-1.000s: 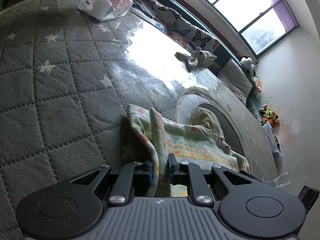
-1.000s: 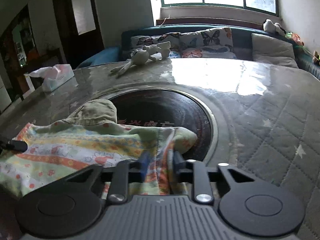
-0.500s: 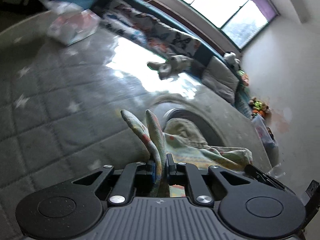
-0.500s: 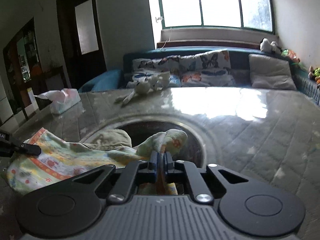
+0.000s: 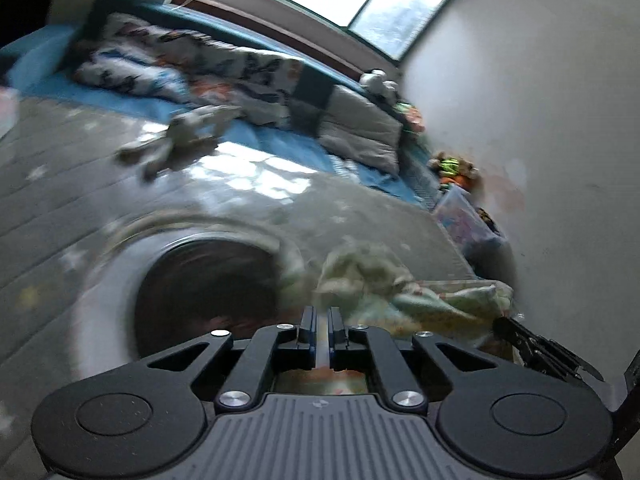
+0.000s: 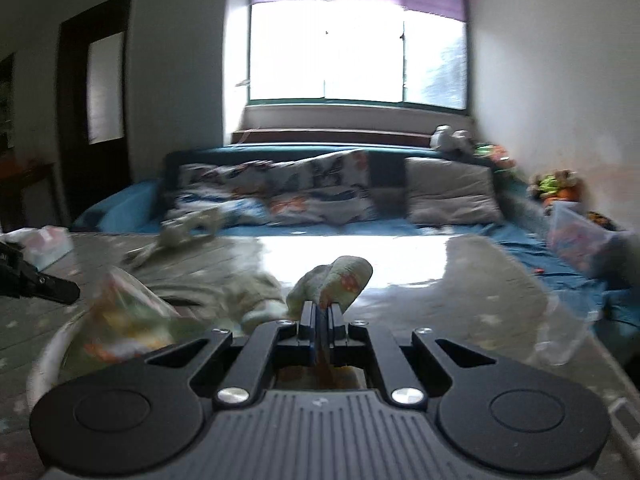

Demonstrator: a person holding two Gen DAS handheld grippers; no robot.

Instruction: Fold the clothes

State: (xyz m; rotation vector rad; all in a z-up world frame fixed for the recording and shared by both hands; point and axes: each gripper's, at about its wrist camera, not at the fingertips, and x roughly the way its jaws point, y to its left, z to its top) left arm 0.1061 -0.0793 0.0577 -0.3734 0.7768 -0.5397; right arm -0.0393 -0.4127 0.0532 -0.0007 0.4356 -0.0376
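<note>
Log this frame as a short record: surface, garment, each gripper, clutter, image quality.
surface: grey quilted table cover with a dark round inset
garment: pale printed cloth, bunched, partly lifted
left gripper: shut on the cloth
right gripper: shut on the cloth, a fold sticking up past its tips
clutter: plush toy, tissue pack
backdrop: blue sofa with cushions, window
image quality: motion blur in both views
</note>
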